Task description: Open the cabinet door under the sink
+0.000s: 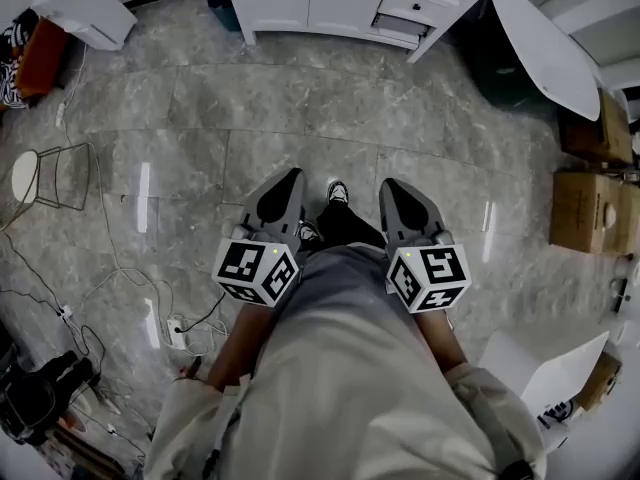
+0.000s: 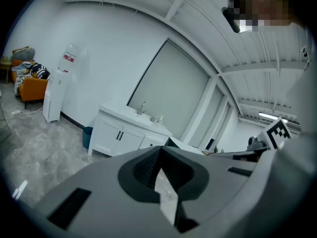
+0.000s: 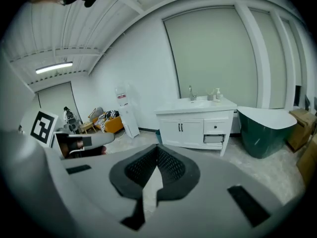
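The white cabinet (image 1: pixel 300 3) stands across the room, well apart from the person. It is at the top of the head view. The sink (image 3: pixel 198 104) sits on top of it, with a shiny tap. Under the sink are two flat white doors (image 3: pixel 171 133), side by side. Each door has a thin dark handle (image 3: pixel 181 127). The two handles stand close together in the middle, where the doors meet.

The doors look hard and smooth, like painted wood. A door like this is probably light and swings easily on its hinges. It should not bend or break. The handle looks like the best place to grab, because the flat front is slippery and gives nothing to pinch. The handle is thin, so the jaws would need to open a little, close around it, and pull gently.

The left gripper (image 1: pixel 290 178) and the right gripper (image 1: pixel 392 184) are both closed tight, with nothing in them. They are grey, with bumpy dark pads inside. The floor (image 1: pixel 200 98) is shiny grey stone.
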